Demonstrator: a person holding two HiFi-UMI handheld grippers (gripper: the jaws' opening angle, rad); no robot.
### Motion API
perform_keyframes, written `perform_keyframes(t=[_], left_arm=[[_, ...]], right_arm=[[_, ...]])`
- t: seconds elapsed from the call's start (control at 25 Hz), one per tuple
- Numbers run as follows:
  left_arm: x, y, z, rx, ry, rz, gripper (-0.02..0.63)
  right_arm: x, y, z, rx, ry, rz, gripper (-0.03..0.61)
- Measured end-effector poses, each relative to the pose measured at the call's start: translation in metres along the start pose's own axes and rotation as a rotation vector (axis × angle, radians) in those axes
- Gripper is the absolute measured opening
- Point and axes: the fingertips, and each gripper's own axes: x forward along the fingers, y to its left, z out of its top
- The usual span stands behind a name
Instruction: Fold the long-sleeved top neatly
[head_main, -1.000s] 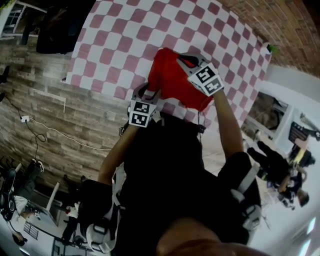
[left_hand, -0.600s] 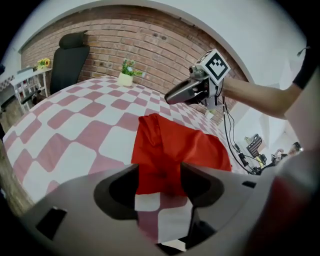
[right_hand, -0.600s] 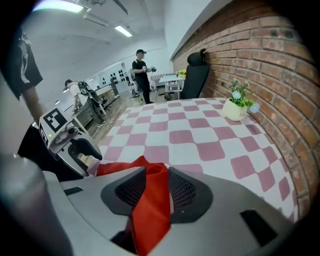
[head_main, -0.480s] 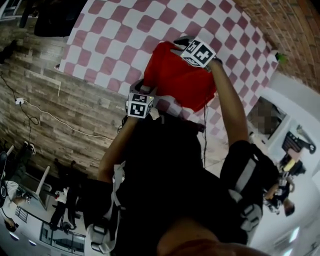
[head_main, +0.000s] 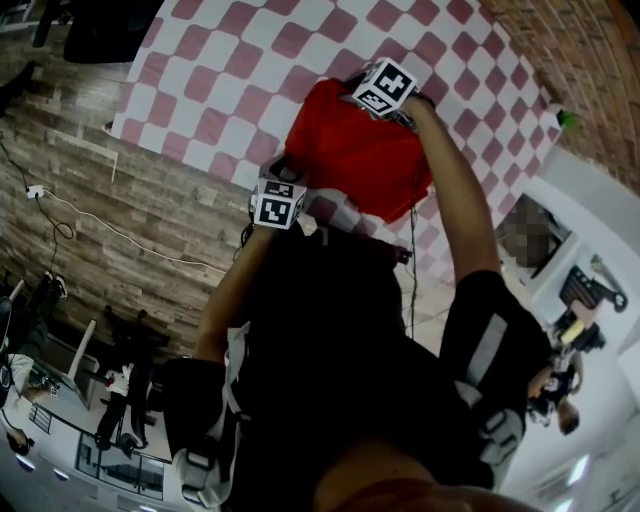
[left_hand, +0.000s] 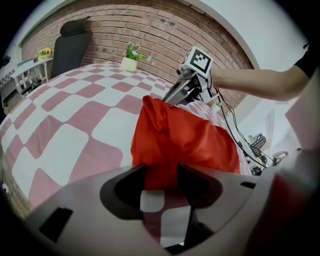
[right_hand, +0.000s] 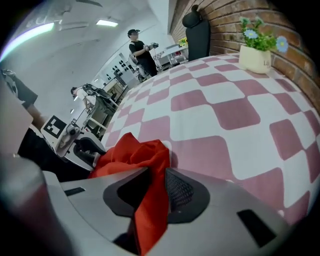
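Observation:
The red long-sleeved top (head_main: 350, 160) lies bunched on the pink-and-white checked tablecloth (head_main: 220, 60). My left gripper (left_hand: 161, 172) stands at its near edge. Its jaws have just been closing a little, stay wide apart, and only the top's hem (left_hand: 160, 170) lies between the tips. At the far edge my right gripper (right_hand: 156, 172) has also been closing, with a fold of the red top (right_hand: 150, 200) hanging loosely between the pads. The left gripper view shows the right gripper (left_hand: 170, 97) at the top's raised far corner.
A potted plant (right_hand: 256, 55) and a black chair (right_hand: 197, 32) stand at the table's far side by a brick wall (left_hand: 150, 25). People (right_hand: 140, 50) stand by desks in the background. A white cable (head_main: 100, 230) lies on the wood floor left of the table.
Both grippers have come down to the table with the red top. The right one, shut on the cloth before, has moved to the far edge and its jaws stand apart.

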Motion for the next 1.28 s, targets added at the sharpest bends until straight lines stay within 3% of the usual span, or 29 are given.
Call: perform_keyframes(t=[0.28,0.56,0.72,1.0,1.28], left_arm=[[0.000,-0.005,0.001,0.073,0.011,-0.015,0.043],[-0.004,-0.003,0.007,0.154,0.037,-0.051,0.031],[-0.001,0.001,0.026,0.244,0.041,-0.062,0.031],[0.024,0.011,0.086,0.482,0.076,-0.088,0.031],[0.080,-0.012,0.175,0.800,0.142,-0.165,0.031]], right_arm=[[-0.005,-0.008,0.000,0.017,-0.046,-0.050,0.037],[-0.013,-0.016,-0.006,0.075,-0.106,-0.068,0.033],[-0.026,-0.030,-0.019,0.136,-0.140,-0.098,0.032],[-0.066,-0.067,-0.065,0.327,-0.250,-0.160,0.032],[-0.110,-0.099,-0.155,0.577,-0.394,-0.222,0.032]])
